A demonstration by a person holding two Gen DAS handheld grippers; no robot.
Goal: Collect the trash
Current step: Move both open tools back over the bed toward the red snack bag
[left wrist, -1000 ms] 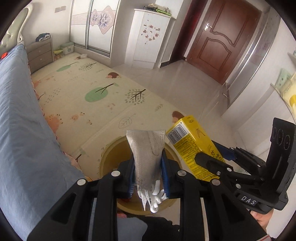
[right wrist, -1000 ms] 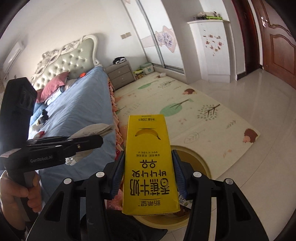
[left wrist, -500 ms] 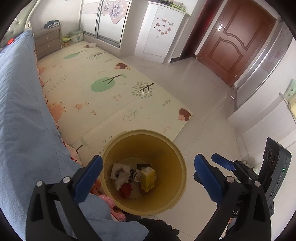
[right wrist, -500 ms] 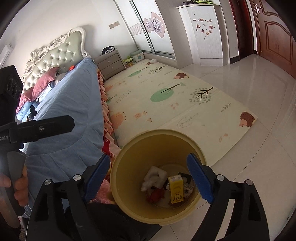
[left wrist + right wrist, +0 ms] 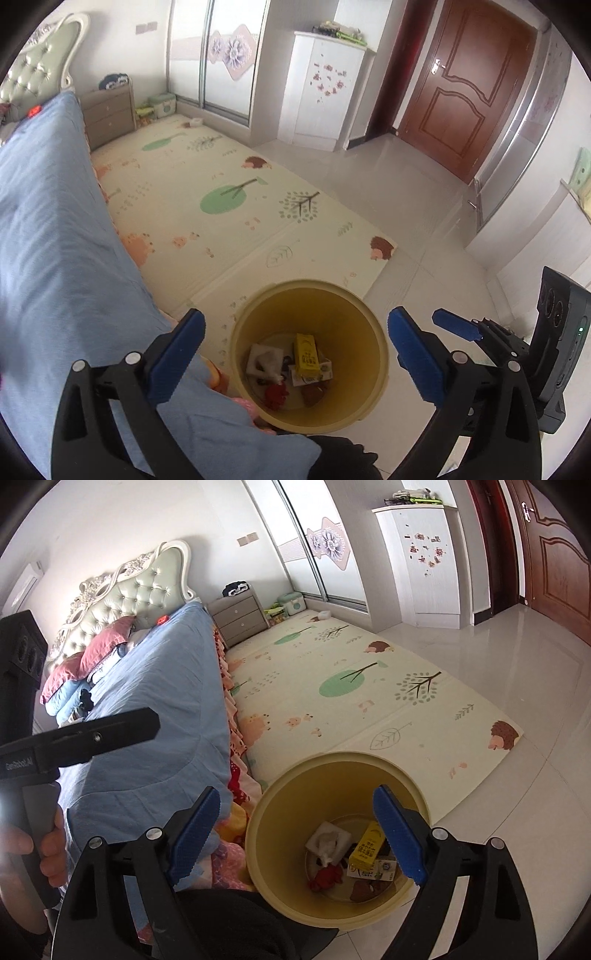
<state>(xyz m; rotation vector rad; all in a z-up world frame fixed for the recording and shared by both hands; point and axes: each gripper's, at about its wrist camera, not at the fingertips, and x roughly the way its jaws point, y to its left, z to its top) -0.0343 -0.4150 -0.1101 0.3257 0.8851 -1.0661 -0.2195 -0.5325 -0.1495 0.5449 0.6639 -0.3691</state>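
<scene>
Hovering above the yellow bin (image 5: 369,398), the left tongs (image 5: 295,354) gape wide, nothing between them. Right tongs (image 5: 299,834) above the bin likewise spread and empty. Down inside the bin: yellow carton (image 5: 367,845), white wrapper (image 5: 327,840), red scrap (image 5: 327,878). Blue bed (image 5: 155,716) beside the bin.

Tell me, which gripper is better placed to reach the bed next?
Probably left: the left gripper hangs open beside the blue bed cover; the right gripper, also open, sits past the yellow bin.
</scene>
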